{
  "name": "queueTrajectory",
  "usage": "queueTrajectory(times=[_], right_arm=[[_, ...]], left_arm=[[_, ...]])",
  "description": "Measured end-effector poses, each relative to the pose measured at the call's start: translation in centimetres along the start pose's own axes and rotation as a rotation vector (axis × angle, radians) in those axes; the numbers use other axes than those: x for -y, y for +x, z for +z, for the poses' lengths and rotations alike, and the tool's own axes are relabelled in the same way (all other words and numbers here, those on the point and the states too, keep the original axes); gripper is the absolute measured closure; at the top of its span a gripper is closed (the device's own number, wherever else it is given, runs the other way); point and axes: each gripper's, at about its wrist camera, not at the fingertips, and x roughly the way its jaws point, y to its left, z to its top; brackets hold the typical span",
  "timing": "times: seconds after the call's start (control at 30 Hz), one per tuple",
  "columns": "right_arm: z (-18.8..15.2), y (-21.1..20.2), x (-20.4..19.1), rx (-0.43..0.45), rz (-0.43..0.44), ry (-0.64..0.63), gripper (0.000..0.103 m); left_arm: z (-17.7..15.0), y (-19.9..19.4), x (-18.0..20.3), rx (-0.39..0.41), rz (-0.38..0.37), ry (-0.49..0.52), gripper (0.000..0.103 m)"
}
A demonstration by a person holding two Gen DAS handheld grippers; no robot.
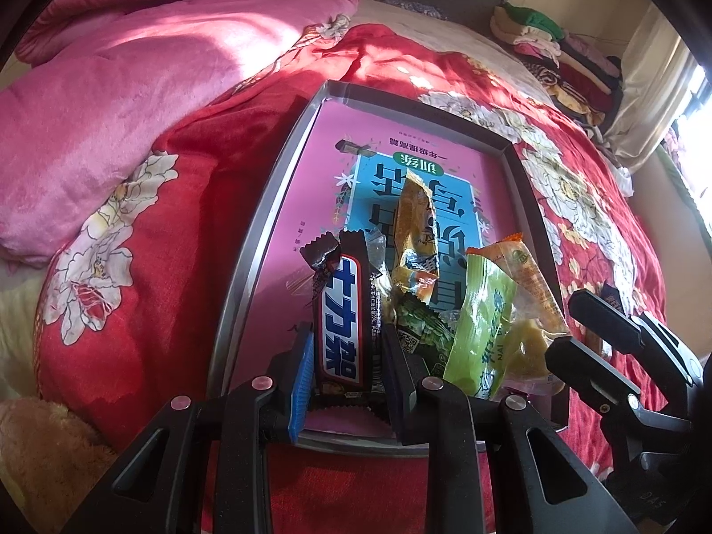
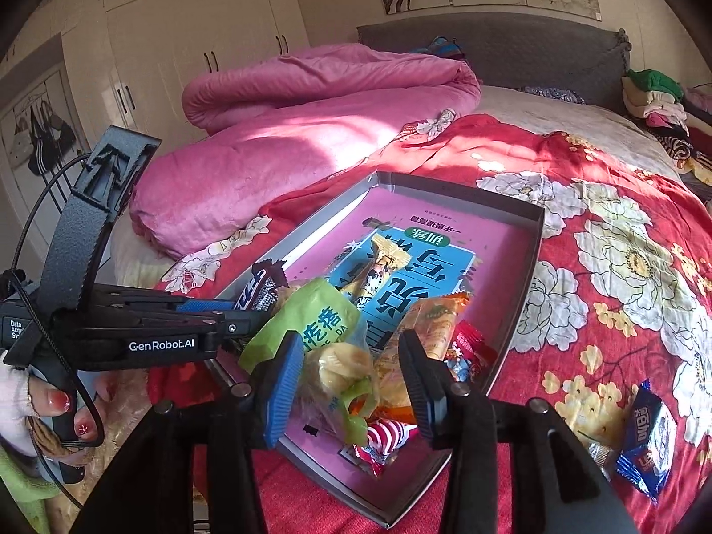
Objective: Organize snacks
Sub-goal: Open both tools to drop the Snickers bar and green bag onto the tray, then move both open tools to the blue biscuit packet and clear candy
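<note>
A dark chocolate bar is clamped in the left gripper over the grey tray, beside the heaped snacks. The right gripper stands parted around a green-wrapped pastry (pads not pressing). The tray lies on a red floral bed; a blue packet lies outside it.

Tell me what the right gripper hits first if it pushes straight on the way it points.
Most likely the green snack bag, which lies between the open fingers of the right gripper, on the heap in the tray. Depth is unclear, so the yellow pieces under it could be touched first.
</note>
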Motion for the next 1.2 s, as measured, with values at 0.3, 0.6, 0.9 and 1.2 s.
queueTrajectory(times=[0.3,0.6,0.9,1.2], right_arm=[[0.1,-1.1,0.5,0.02,-0.019,0.02,0.051],[0.1,-1.6,0.8,0.026,-0.032,0.029,0.046],[0.1,-2.7,1.4,0.054,-0.057,0.041,0.041],[0.4,-5.4,3.0,0.115,-0.113,0.071,0.037]], left_arm=[[0.0,-0.3,0.2,0.01,0.0,0.008,0.068],[0.1,-0.8,0.5,0.032,-0.009,0.011,0.054],[0.7,-2.6,0.0,0.114,-0.022,-0.015,0.037],[1.0,-3.8,0.0,0.171,-0.022,-0.017,0.031]])
